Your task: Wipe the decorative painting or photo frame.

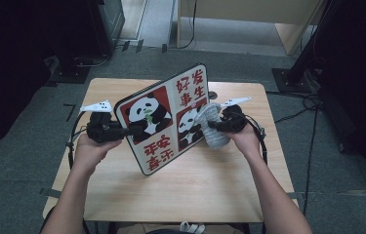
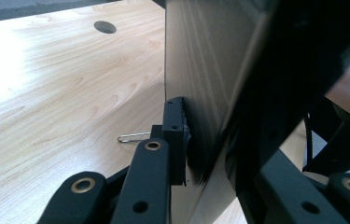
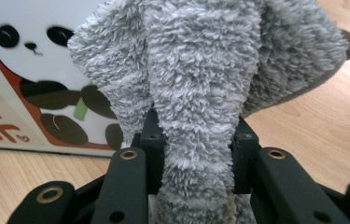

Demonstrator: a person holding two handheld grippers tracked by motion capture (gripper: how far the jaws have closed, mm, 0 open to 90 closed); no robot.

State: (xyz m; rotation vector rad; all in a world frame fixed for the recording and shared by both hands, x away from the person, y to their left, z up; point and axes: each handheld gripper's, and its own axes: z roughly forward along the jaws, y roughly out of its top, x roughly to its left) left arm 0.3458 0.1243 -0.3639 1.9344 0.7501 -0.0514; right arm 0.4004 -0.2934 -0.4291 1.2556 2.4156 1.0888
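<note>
The left gripper (image 1: pixel 122 130) clamps the tilted panda board (image 1: pixel 163 117) at its 9 o'clock edge. The right gripper (image 1: pixel 213 125), jaws clenched on a grey fluffy cloth (image 1: pixel 211 126), presses it against the board's face near 3 o'clock.

Light wooden table (image 1: pixel 190 185) with a round cable hole (image 2: pixel 105 26), panda board's (image 1: pixel 163 117) lower edge on it.

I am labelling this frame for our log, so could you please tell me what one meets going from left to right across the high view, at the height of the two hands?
left gripper → panda board → grey fluffy cloth → right gripper, its body and the hand further right
</note>
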